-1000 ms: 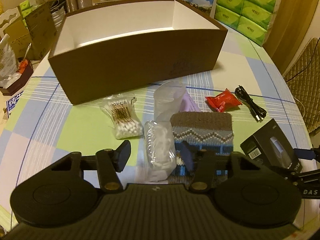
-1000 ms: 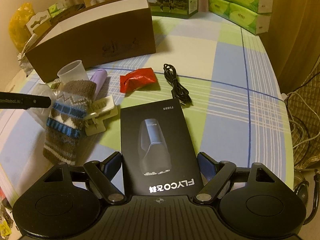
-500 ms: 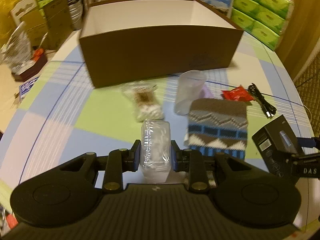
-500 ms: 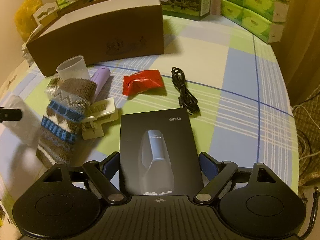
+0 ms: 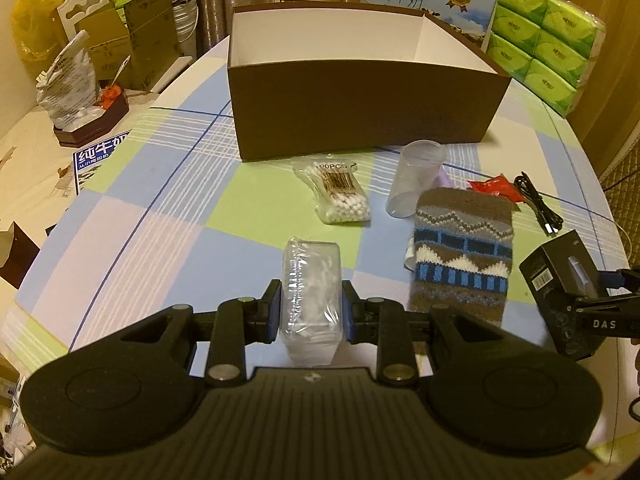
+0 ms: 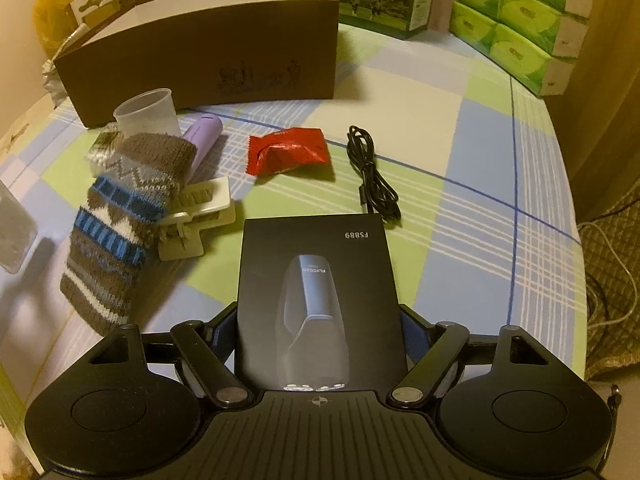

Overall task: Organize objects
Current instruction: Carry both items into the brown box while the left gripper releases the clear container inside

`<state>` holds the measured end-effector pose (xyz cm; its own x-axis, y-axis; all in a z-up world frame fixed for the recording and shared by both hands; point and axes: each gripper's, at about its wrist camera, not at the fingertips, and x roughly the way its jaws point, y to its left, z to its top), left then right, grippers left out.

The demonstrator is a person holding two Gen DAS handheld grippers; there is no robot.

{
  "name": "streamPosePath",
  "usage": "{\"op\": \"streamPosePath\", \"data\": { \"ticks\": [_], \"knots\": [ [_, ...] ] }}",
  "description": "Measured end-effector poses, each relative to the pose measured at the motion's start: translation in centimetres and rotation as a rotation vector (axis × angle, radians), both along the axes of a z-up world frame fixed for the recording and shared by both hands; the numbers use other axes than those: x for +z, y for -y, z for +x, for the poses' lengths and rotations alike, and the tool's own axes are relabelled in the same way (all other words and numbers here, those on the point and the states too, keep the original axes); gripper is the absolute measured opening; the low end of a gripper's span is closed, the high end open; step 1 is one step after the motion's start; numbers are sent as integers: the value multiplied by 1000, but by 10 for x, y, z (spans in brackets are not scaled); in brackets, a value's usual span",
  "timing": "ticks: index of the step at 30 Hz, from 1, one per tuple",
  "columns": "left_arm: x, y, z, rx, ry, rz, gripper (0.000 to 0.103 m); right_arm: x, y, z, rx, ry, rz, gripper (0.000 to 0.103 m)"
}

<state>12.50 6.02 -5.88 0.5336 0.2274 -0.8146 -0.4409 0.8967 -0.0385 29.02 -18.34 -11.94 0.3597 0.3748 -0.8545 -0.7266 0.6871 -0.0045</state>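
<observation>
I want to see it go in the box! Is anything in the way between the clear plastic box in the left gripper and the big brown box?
Only low things. The left gripper holds the clear plastic box. A bag of cotton swabs and a plastic cup lie on the table before the brown box, whose top is open.

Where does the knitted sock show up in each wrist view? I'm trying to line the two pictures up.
Left wrist view: the knitted sock lies right of centre, just right of the left gripper, which is shut on the clear plastic box.
Right wrist view: the knitted sock lies at the left, its edge over a cream hair clip.
Shared landmark: the clear cup standing just beyond the sock's far end.
</observation>
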Motion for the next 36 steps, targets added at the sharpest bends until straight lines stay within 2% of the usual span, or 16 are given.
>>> {"op": "streamPosePath", "data": {
  "ticks": [10, 19, 30, 36],
  "knots": [
    [21, -10, 11, -67, 49, -6, 25, 30, 0, -4, -60, 5, 43, 76],
    [59, -37, 38, -154, 132, -22, 25, 87, -21, 16, -103, 13, 190, 76],
    [97, -89, 103, -238, 214, 8, 25, 143, -124, 58, -11, 59, 338, 76],
    [100, -119, 151, -253, 212, 21, 25, 151, -185, 83, 27, 86, 364, 76]
  ]
}}
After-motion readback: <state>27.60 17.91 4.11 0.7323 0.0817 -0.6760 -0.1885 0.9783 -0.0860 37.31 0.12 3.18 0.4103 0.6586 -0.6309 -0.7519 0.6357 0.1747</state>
